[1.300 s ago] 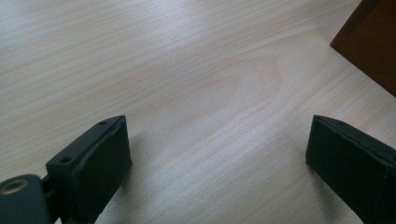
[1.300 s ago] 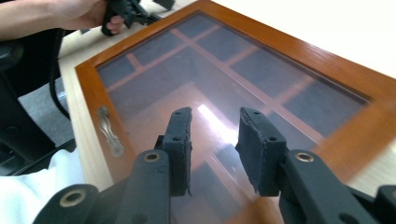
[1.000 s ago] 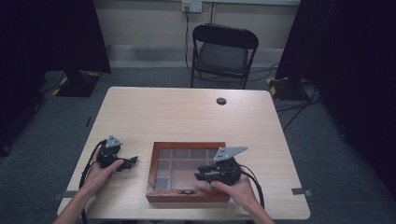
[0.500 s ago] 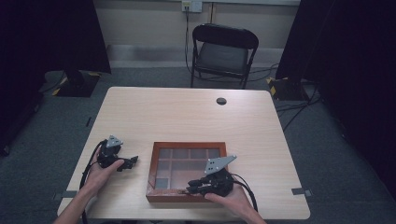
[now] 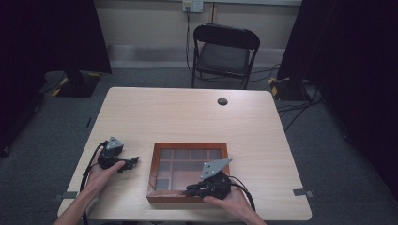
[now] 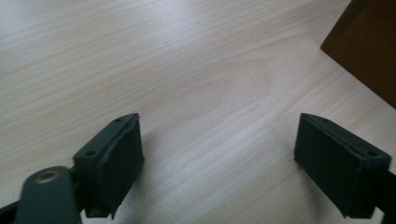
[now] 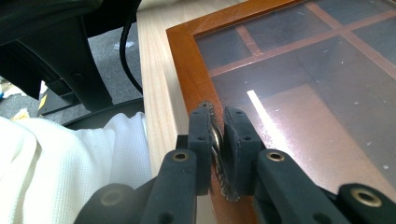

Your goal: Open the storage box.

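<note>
A brown wooden box (image 5: 187, 146) with a glass lid over several compartments lies on the table's near half. At its front rim my right gripper (image 5: 191, 191) points left. In the right gripper view that gripper (image 7: 218, 117) is shut on a small toothed metal clasp (image 7: 215, 140) on the box frame (image 7: 184, 70). My left gripper (image 5: 132, 162) rests on the table left of the box. Its jaws stand wide open over bare wood (image 6: 219, 158), and a corner of the box (image 6: 369, 51) shows at the upper right of the left gripper view.
A black folding chair (image 5: 224, 51) stands behind the table. A round black grommet (image 5: 222, 101) sits in the far tabletop (image 5: 187, 117). Cables trail from both grippers toward the front edge. A white sleeve (image 7: 70, 172) lies beside the box's front rim.
My right gripper has moved from above the lid toward the box's front rim and to the left, dropping lower. The left gripper has stayed where it was.
</note>
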`<state>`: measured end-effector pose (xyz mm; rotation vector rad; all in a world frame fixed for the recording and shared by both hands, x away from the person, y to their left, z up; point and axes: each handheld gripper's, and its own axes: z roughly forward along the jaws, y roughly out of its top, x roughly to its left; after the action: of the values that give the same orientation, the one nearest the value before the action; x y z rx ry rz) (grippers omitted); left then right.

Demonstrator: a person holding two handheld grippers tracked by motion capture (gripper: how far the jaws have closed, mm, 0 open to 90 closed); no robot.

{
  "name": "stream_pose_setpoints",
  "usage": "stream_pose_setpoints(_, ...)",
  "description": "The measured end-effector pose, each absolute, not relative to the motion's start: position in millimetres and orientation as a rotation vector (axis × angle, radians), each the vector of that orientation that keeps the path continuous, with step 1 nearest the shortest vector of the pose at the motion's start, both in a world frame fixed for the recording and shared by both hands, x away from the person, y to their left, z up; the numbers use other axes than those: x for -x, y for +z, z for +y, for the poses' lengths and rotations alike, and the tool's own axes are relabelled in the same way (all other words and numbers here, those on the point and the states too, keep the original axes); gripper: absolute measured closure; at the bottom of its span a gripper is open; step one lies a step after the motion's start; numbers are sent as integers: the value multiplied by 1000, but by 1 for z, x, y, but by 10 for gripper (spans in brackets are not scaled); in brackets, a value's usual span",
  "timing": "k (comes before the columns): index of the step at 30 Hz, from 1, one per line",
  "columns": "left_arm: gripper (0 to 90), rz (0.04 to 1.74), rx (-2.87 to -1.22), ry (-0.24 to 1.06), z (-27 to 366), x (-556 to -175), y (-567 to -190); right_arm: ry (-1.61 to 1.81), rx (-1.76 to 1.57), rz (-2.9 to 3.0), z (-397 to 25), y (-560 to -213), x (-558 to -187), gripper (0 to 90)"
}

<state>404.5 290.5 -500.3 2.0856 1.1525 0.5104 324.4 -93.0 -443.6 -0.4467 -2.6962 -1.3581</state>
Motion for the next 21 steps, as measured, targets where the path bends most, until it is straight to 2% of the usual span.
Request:
stream_pose_setpoints(12,161,1119,-2070,458,287,-400,-494,-1337,438,-2681,-93,-439,-328,824)
stream_pose_setpoints(21,161,1010,-2000,390,281,-390,-476,-1382,409,-2647,-95,-424,-333,827)
